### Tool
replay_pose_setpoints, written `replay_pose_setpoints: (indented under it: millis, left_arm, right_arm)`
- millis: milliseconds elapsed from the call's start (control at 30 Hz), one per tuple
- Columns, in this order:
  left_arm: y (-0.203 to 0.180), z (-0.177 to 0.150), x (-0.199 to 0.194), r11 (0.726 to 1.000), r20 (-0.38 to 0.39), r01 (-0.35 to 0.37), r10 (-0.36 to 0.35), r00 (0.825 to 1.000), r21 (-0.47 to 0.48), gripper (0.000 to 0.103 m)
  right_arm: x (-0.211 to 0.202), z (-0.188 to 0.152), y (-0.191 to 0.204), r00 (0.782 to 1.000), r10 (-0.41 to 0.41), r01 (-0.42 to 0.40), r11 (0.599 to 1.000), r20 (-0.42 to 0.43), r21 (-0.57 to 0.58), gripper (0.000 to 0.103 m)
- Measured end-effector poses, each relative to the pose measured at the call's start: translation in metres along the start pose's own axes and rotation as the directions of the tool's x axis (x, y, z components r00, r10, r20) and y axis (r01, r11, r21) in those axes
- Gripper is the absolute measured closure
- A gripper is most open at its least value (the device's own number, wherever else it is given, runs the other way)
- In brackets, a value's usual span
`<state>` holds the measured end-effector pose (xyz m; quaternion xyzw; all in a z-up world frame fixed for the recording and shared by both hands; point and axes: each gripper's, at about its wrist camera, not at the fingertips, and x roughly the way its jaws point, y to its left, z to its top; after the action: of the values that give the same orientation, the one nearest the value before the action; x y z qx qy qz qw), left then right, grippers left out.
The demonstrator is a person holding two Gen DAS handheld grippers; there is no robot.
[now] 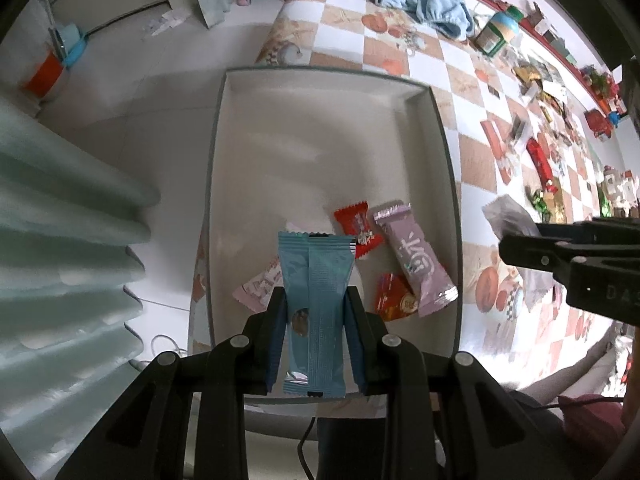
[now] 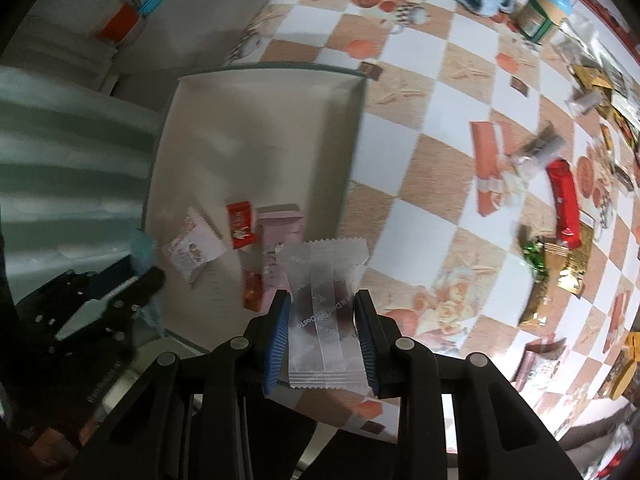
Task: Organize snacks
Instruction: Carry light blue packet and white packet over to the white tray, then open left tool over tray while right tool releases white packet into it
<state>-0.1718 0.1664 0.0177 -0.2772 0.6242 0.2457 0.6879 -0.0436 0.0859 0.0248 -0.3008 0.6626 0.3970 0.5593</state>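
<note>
- As your left wrist camera looks down, your left gripper [image 1: 316,304] is clamped on a blue sachet [image 1: 316,300], pads pressing its two long sides, so it hangs lengthwise over the near edge of the white tray [image 1: 320,80]; you seem to hold it there ready to drop it among what is already sorted; a purple bar [image 1: 414,258], a small red candy [image 1: 358,228], an orange-red packet [image 1: 394,296] and a pink-white wrapper [image 1: 262,282] lie bunched toward the tray's near edge; the sachet hides much of the pink-white wrapper, and a pale scrap behind it cannot be identified; your right gripper [image 1: 520,240] enters from the right edge of the view, cut off.
- Seen from your right wrist, your right gripper [image 2: 322,338] is closed on a translucent white packet [image 2: 326,312], held over the checkered tablecloth [image 2: 416,216] just beside the tray's near right corner, probably on its way in; motion blur smears the print, and the dark filling is hard to name; the unsorted snack pile [image 2: 560,216] lies well apart toward the table's right edge; your left gripper [image 2: 120,292] is blurred at the tray's left side.
</note>
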Motion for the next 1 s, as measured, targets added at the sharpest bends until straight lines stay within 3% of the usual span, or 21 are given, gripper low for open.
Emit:
replay_pose_setpoints:
  millis: [400, 900, 933, 967, 1000]
  left_arm:
    - [0.003, -0.016, 0.021, 1.000, -0.078, 0.010, -0.009, 0.997, 0.006, 0.072]
    - [0.000, -0.022, 0.025, 1.000, -0.081, 0.008, -0.006, 0.997, 0.016, 0.070]
    - [-0.001, -0.022, 0.025, 1.000, -0.079, 0.006, -0.005, 0.997, 0.017, 0.069]
    - [-0.002, -0.022, 0.024, 1.000, -0.075, 0.001, 0.001, 0.997, 0.018, 0.061]
    - [-0.003, -0.022, 0.023, 1.000, -0.071, -0.003, 0.004, 0.997, 0.019, 0.050]
  right_arm:
    - [0.029, -0.002, 0.037, 0.997, 0.021, -0.025, 0.998, -0.067, -0.057, 0.068]
    - [0.041, -0.007, 0.052, 0.996, 0.036, -0.042, 0.997, -0.084, -0.067, 0.068]
    - [0.040, -0.008, 0.053, 0.996, 0.035, -0.040, 0.997, -0.085, -0.068, 0.063]
    - [0.040, -0.010, 0.053, 0.996, 0.034, -0.040, 0.997, -0.086, -0.067, 0.044]
    - [0.039, -0.011, 0.053, 0.996, 0.034, -0.039, 0.997, -0.083, -0.065, 0.035]
